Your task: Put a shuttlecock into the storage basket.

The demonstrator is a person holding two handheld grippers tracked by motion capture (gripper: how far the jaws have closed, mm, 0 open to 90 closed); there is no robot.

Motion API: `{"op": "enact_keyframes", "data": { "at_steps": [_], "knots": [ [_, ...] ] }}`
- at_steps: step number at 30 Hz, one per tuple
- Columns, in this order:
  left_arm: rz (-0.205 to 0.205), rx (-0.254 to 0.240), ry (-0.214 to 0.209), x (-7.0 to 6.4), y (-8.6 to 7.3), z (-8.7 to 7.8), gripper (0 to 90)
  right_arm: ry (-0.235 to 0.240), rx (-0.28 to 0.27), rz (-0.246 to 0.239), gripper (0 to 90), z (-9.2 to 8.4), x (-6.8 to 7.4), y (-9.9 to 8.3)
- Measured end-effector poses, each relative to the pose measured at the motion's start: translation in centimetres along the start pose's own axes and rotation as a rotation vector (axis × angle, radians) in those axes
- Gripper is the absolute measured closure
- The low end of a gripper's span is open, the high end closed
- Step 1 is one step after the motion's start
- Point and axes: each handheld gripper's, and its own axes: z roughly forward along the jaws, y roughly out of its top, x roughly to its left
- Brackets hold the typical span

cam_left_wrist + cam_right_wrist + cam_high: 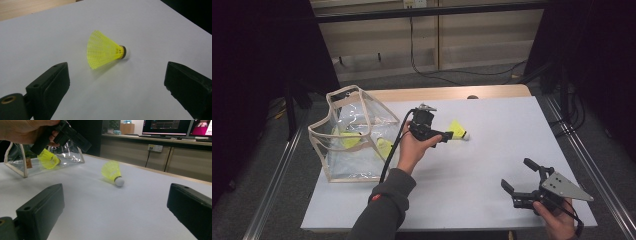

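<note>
While my left gripper [117, 82] approaches with its fingers [50, 85] spread wide and empty, the yellow plastic-skirted shuttlecock with the white cork tip [105, 50] lies on its side on the pale grey worktop [150, 30], just ahead of and between them. Risk, as I judge it: the light, round skirt may roll or skid if one finger touches first, and excess closing force could crush the mesh. My right gripper [524, 182] waits wide and empty, well apart. The clear plastic bag with beige trim [349, 135] stands near, with more yellow shuttlecocks [347, 139] inside.

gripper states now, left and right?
Left gripper: open, empty, just short of the yellow shuttlecock.
Right gripper: open, empty.
</note>
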Motion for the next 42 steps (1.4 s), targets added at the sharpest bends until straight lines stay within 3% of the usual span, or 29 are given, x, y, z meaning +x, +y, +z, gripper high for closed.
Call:
{"op": "enact_keyframes", "data": {
  "at_steps": [13,22,29,42],
  "knots": [
    [0.005,-0.005,-0.014,0.3,-0.4,1.8,6.5,0.000,0.002,-0.001,1.1,0.0,0.0,0.0],
    [0.005,-0.003,0.000,0.5,-0.6,2.8,6.8,-0.001,0.002,0.001,1.1,0.0,-0.1,0.0],
    [0.034,-0.002,0.012,0.5,-0.9,3.5,8.4,0.002,0.004,0.000,1.1,0.0,-0.1,0.0],
    [0.024,-0.036,0.020,0.8,-1.2,4.8,10.9,0.003,0.005,0.000,1.1,0.1,-0.1,0.0]
  ]
}}
